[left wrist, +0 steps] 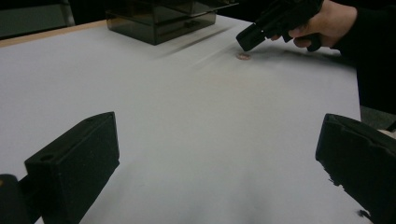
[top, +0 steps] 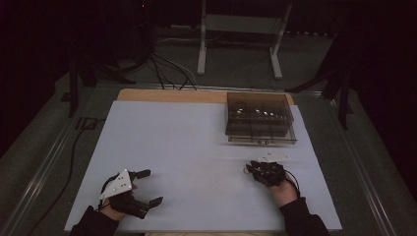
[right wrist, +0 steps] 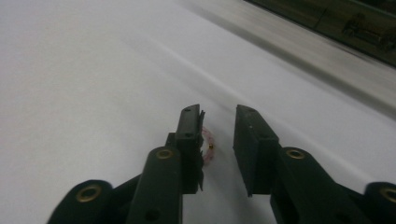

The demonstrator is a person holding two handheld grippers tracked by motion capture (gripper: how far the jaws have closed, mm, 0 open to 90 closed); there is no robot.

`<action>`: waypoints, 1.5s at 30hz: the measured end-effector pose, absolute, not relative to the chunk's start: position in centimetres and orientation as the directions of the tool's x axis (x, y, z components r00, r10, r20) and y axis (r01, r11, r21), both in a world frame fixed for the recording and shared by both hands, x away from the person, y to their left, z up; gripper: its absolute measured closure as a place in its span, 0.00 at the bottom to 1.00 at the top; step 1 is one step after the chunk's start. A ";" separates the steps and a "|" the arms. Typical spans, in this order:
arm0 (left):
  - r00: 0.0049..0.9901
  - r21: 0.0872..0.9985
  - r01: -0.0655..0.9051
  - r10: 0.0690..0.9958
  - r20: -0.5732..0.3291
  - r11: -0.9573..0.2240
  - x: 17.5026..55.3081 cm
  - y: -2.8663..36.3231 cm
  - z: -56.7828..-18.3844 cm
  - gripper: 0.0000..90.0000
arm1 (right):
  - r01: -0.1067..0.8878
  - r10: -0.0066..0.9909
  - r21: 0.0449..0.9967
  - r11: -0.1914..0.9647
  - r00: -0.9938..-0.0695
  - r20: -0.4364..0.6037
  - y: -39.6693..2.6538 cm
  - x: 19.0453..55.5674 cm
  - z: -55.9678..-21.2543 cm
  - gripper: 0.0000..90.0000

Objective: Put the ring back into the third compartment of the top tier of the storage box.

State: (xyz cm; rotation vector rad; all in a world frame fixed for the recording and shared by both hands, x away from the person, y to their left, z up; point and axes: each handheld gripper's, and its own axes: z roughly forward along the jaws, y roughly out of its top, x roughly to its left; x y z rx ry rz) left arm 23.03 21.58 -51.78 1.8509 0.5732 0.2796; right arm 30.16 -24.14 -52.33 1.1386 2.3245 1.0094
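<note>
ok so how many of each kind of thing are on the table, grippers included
hand-held gripper: 2 (left, right)
smoky clear box: 1
small pinkish ring: 1
total: 4

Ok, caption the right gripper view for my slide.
Right gripper, jaws slightly apart, lowered over a small pink ring on the white table.

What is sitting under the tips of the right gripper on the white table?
A small pinkish ring-like object lies on the white table between the right gripper tips, beside one jaw. That jaw hides part of it, so its full shape is unclear.
</note>
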 end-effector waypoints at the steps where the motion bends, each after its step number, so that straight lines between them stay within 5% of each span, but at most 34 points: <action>1: 0.854 0.935 0.247 0.513 -0.085 -0.256 23.0 21.6 -51.8 0.01 | 0.538 0.794 0.733 0.416 -0.607 -0.004 -24.1 30.2 -52.3 0.82; 15: 0.854 0.934 0.248 0.514 -0.085 -0.257 23.1 21.6 -51.8 0.01 | 0.557 0.794 0.696 0.453 -0.608 -0.031 -23.2 30.3 -52.9 0.96; 45: 0.855 0.932 0.249 0.513 -0.083 -0.264 23.1 21.6 -51.8 0.01 | 0.559 0.801 0.721 0.409 -0.598 0.009 -23.1 29.1 -51.1 0.97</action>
